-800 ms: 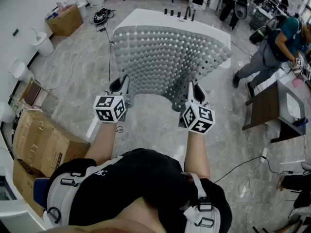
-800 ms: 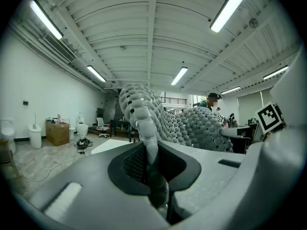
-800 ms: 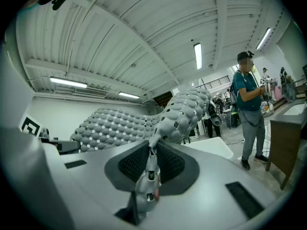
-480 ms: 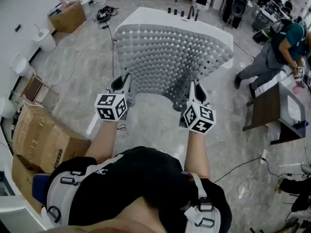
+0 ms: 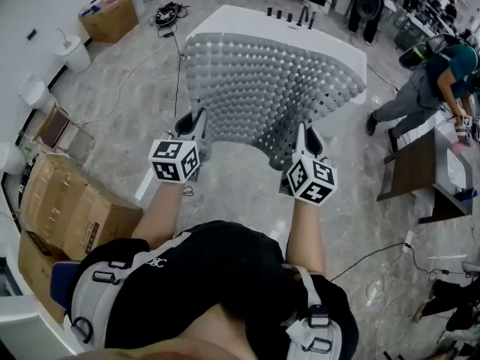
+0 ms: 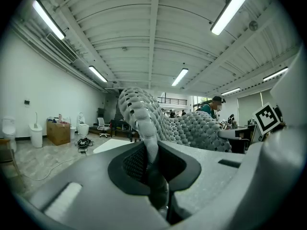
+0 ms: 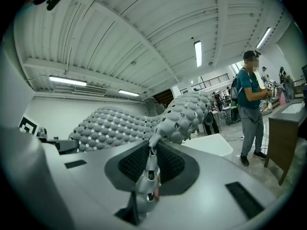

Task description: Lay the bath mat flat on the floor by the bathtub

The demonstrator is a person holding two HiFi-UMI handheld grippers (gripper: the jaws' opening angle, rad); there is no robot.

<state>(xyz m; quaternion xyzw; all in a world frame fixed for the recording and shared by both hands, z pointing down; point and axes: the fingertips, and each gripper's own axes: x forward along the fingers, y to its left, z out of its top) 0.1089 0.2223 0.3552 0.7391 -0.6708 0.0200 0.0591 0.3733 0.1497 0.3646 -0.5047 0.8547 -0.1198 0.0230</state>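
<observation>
L tool (image 5: 193,126): jaws nearly closed, clamped on near edge of bath mat (image 5: 270,88). Grip must not slacken.
R tool (image 5: 304,139): same state, pinching the other near corner. Hold both tools level w/ each other.
Bath mat: off the floor (image 5: 240,193), spread in front of you toward the bathtub (image 5: 217,22).
Lowering: set far edge down first beside bathtub, then draw back & down. No folds.
Release: only when it lies flat.
</observation>
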